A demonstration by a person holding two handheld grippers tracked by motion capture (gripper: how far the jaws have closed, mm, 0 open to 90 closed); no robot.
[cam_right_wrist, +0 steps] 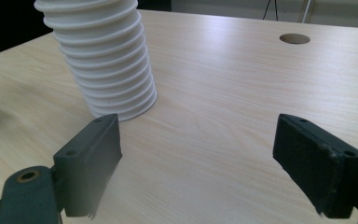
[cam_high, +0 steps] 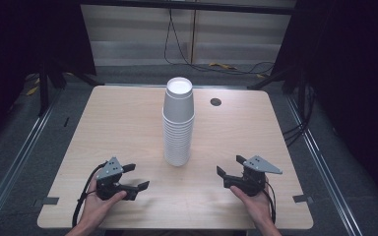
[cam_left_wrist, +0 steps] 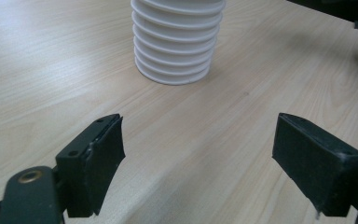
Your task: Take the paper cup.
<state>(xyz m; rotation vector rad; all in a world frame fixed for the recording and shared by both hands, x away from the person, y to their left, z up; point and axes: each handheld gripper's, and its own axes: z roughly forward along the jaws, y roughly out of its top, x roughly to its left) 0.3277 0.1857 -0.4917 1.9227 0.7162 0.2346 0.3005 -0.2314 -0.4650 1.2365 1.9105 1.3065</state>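
The stack of white paper cups (cam_high: 178, 123) stands upright on the tabletop (cam_high: 118, 132), ahead of and between the left gripper (cam_high: 138, 177) and right gripper (cam_high: 230, 166); both are released, jaws spread, grasping nothing.

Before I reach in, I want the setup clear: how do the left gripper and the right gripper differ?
The left gripper sits left of the stack of white paper cups; the right gripper sits right of it. The left gripper's jaws point right toward the stack, the right gripper's point left. Shared: both have open jaws holding nothing, both are hand-held low over the wooden table, apart from the stack.
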